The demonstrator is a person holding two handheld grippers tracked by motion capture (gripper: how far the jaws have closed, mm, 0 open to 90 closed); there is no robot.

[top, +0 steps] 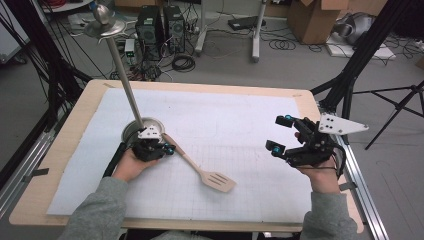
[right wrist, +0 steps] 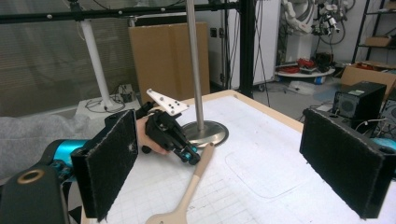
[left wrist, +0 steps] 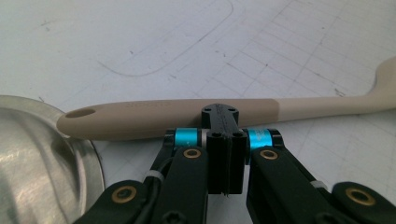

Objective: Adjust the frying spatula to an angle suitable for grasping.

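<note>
Right gripper (top: pixel 280 134) hangs with jaws spread wide over the worktop (top: pixel 75 130), the slotted wooden spatula (top: pixel 200 172) lies flat mid-sheet, and the left gripper (top: pixel 167 148) is pressed together right at its handle, beside the metal stand base (top: pixel 131 127).

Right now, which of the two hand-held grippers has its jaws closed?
The left hand-held gripper, beside the wooden spatula near the metal stand base, has its jaws pressed together. The right hand-held gripper has its jaws spread wide apart, nothing between them.
</note>
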